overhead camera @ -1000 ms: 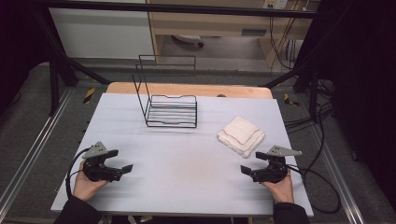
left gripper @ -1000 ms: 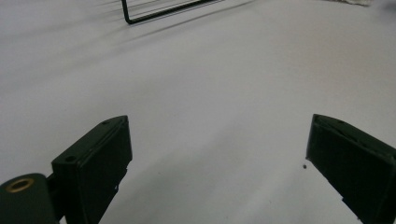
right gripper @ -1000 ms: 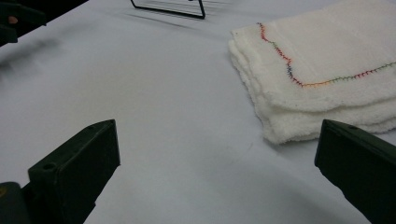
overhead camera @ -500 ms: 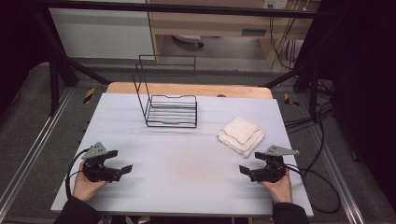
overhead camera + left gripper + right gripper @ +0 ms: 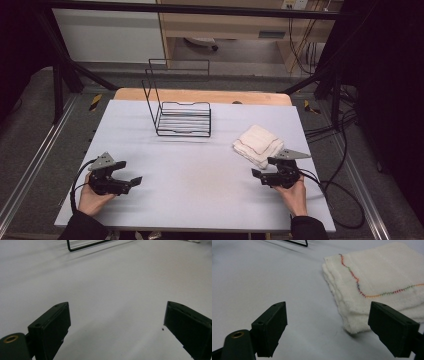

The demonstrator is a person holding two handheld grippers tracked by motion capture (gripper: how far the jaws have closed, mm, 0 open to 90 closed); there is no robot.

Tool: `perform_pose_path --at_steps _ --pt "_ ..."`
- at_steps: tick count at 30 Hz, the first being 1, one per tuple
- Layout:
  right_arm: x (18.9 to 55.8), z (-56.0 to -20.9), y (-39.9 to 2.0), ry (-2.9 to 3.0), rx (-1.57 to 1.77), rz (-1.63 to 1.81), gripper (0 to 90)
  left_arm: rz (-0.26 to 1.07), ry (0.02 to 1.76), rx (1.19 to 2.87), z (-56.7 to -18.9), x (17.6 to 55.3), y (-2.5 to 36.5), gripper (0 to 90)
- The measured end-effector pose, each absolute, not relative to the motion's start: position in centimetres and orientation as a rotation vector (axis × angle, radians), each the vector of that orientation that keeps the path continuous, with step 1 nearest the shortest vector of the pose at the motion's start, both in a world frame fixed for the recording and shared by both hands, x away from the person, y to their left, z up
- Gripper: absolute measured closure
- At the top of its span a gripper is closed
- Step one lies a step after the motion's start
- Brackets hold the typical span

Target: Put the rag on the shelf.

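My right tool (image 5: 259,175) low beside towel (image 5: 258,144), jaws apart, closing, nothing between | left tool (image 5: 134,182) open, level, well left of towel

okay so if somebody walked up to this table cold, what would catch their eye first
Probably the folded white towel with its wavy multicoloured stitching, lying on the table's right side just ahead of the right tongs, whose jaws have just been closing with nothing between them. Next, the black wire rack standing at the far middle of the pale tabletop.
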State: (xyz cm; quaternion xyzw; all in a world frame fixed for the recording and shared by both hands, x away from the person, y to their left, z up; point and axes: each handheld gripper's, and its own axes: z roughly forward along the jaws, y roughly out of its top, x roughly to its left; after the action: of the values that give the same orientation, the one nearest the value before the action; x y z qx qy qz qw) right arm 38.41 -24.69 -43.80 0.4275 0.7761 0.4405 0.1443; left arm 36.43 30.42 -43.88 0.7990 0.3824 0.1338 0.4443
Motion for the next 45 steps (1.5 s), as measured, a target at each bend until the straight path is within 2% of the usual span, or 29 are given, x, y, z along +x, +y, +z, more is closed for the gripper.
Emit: perform_pose_path --at_steps 2,13,14,22,36,45 --pt "39.1 -43.4 -24.3 2.231 1.225 1.247 21.7 0.331 0.953 1.976 -43.9 36.4 30.5 7.0" --pt "41.9 -43.7 -22.9 2.264 1.187 1.146 38.9 0.335 0.955 1.978 -43.9 36.4 30.5 7.4" --pt "42.5 -43.9 -22.6 2.282 1.185 1.125 44.1 0.334 0.956 1.978 -43.9 36.4 30.6 7.4" --pt "43.9 -44.5 -22.0 2.320 1.155 1.030 59.0 0.332 0.954 1.980 -43.9 36.4 30.6 7.7" --pt "44.0 -45.1 -21.5 2.328 1.027 0.943 65.9 0.333 0.952 1.983 -43.9 36.4 30.5 8.1" --pt "44.0 -45.0 -21.2 2.326 0.981 0.871 74.7 0.331 0.954 1.978 -43.9 36.4 30.5 8.2"
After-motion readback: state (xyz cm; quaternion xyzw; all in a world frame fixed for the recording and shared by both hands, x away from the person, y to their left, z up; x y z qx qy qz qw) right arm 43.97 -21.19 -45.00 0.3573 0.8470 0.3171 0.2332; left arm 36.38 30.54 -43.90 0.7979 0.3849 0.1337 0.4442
